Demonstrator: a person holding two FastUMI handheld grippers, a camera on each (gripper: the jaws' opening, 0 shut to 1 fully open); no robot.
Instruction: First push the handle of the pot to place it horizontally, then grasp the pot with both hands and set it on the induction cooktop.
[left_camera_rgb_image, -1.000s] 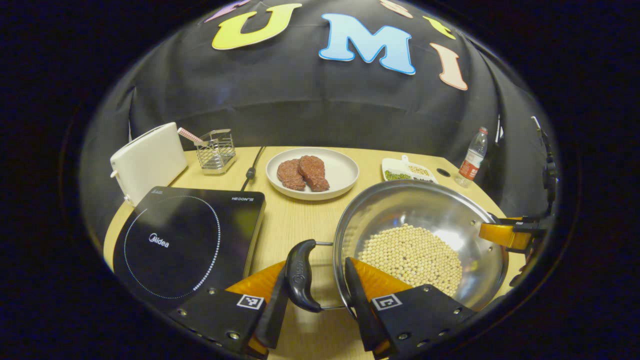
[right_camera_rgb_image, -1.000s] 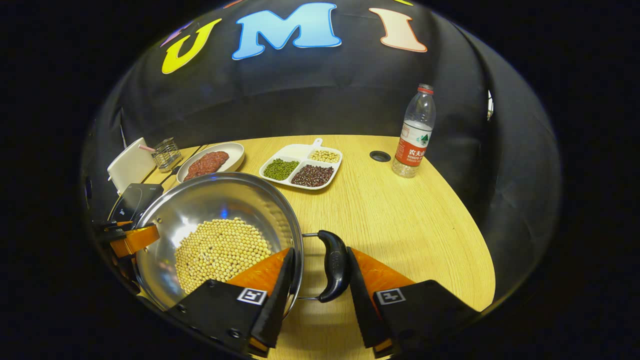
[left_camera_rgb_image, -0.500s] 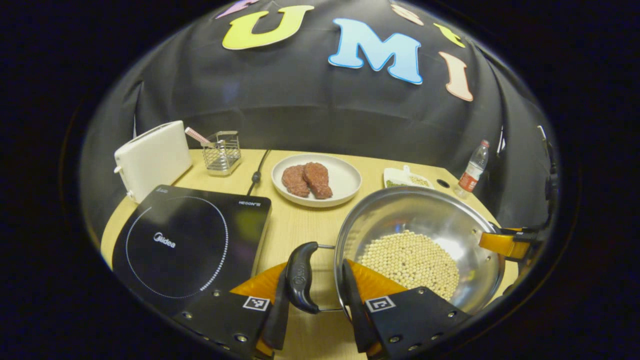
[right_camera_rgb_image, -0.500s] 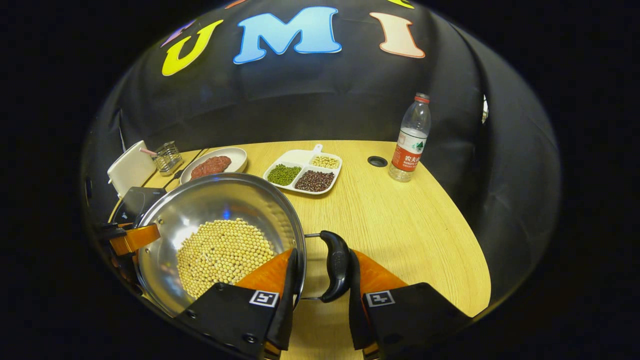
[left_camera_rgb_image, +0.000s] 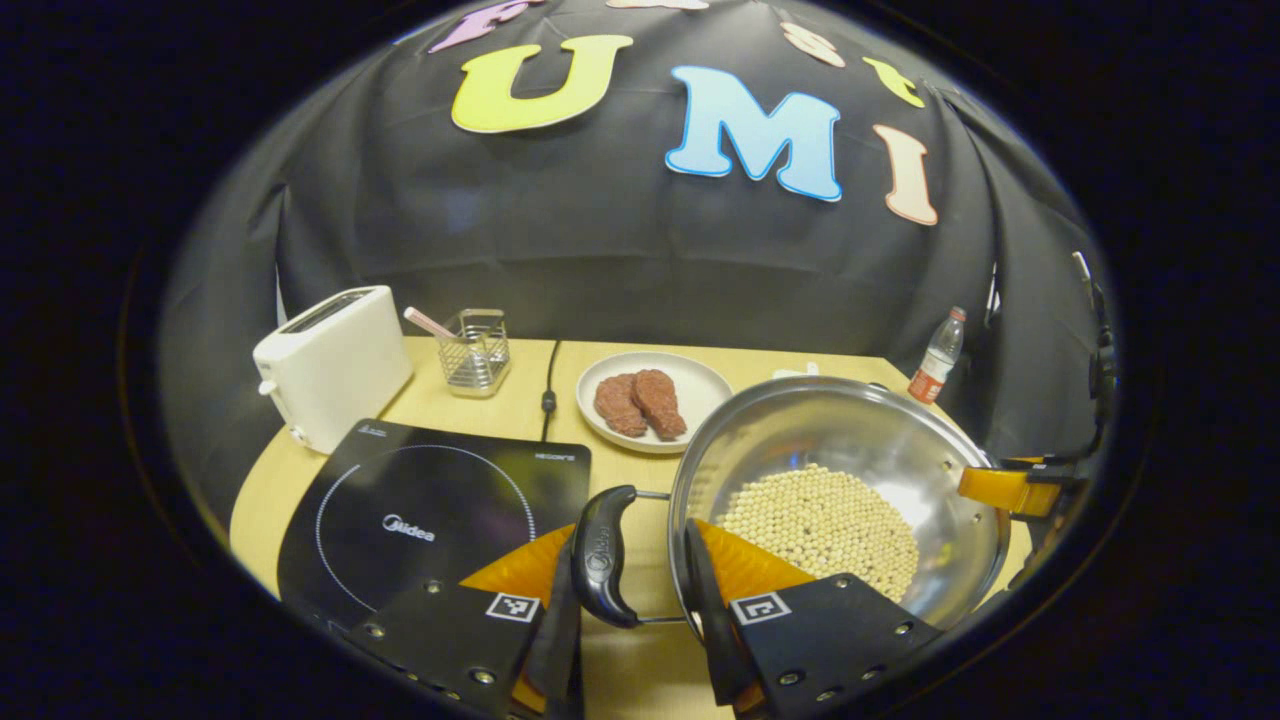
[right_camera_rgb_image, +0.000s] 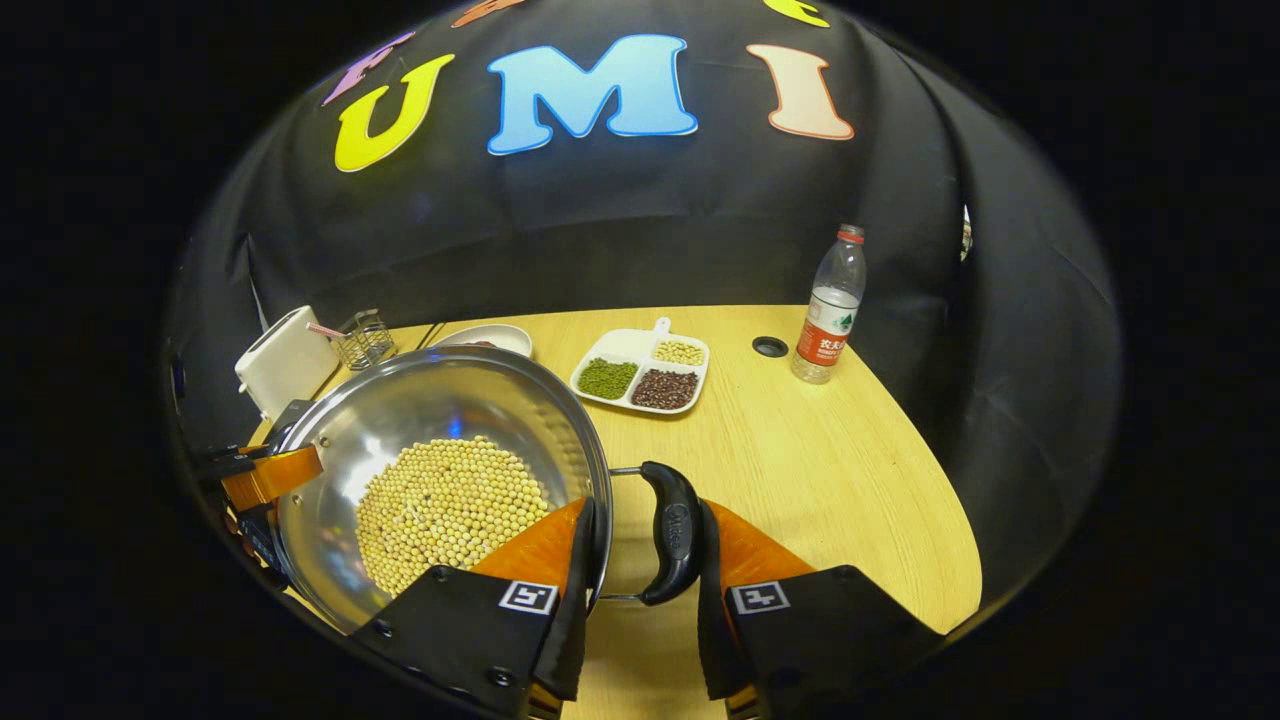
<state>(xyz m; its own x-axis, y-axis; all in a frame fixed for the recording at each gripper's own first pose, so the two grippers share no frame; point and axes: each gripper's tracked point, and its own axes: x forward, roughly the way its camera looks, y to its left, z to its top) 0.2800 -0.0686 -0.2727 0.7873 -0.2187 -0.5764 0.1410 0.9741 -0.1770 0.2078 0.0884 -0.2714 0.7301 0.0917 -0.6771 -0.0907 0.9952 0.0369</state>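
A steel pot (left_camera_rgb_image: 880, 440) holding pale beans (left_camera_rgb_image: 820, 520) hangs above the wooden table between both grippers. My left gripper (left_camera_rgb_image: 630, 610) is shut on the pot's black left handle (left_camera_rgb_image: 600, 555), one finger outside the handle and one inside the rim. The black induction cooktop (left_camera_rgb_image: 430, 500) lies just left of it. In the right gripper view, my right gripper (right_camera_rgb_image: 640, 590) is shut the same way on the pot's right handle (right_camera_rgb_image: 675, 530). The pot (right_camera_rgb_image: 420, 410) stretches away to the left, where the left gripper (right_camera_rgb_image: 265, 475) shows at its far side.
A white toaster (left_camera_rgb_image: 330, 365) and a wire basket (left_camera_rgb_image: 475, 350) stand behind the cooktop, with a cable (left_camera_rgb_image: 548, 390) beside them. A plate of meat (left_camera_rgb_image: 650, 400) sits mid-table. A divided dish (right_camera_rgb_image: 640, 370) and a water bottle (right_camera_rgb_image: 828, 305) stand at the back right.
Both grippers closed tighter on the handles and rose with the pot. The table objects now sit lower and farther off, and the cooktop has drawn nearer the left gripper.
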